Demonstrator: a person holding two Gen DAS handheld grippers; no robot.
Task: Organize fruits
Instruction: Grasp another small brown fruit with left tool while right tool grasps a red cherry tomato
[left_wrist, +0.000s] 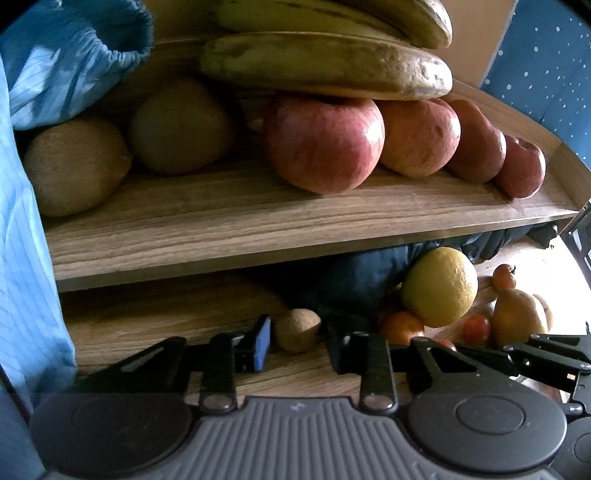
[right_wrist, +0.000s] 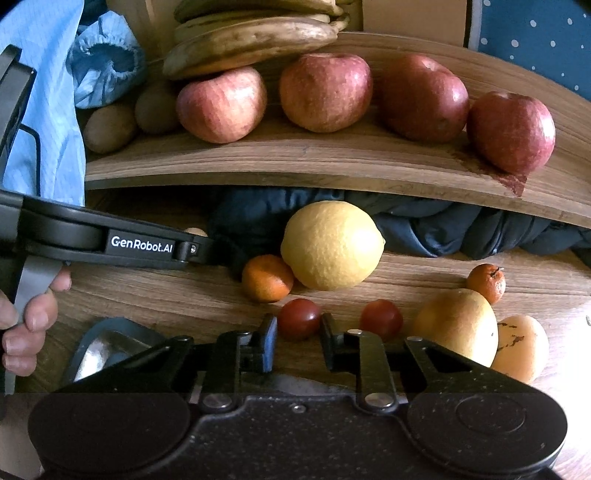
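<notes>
The left gripper (left_wrist: 297, 341) points steeply down at the wooden table (left_wrist: 155, 317), its jaws closed onto a small brown kiwi (left_wrist: 297, 329) that sits on the table surface between the pads; the kiwi's long axis runs across the view, from one pad toward the other. The right gripper (right_wrist: 298, 341) is tilted down in the same manner, and its jaws are clamped on a dark red cherry tomato (right_wrist: 298, 318), which is round with no clear long axis. In the right wrist view a hand (right_wrist: 26, 325) wraps the handle of the left gripper at the left edge, fingers curled, with a light blue sleeve (right_wrist: 48, 110) above it.

Just beside the held tomato lies a second cherry tomato (right_wrist: 381, 318), then a pear (right_wrist: 458, 325) and a paler fruit (right_wrist: 522, 347) touching it. Farther back sit a mandarin (right_wrist: 266, 278) against a large lemon (right_wrist: 330, 245), whose long axis lies across the view with its tip to the right, and another mandarin (right_wrist: 487, 282).

Behind, a raised wooden shelf (right_wrist: 295, 162) carries two kiwis (right_wrist: 110, 127), four red apples (right_wrist: 325, 92) in a row, and bananas (right_wrist: 251, 40) lying lengthwise across the leftmost apple.
</notes>
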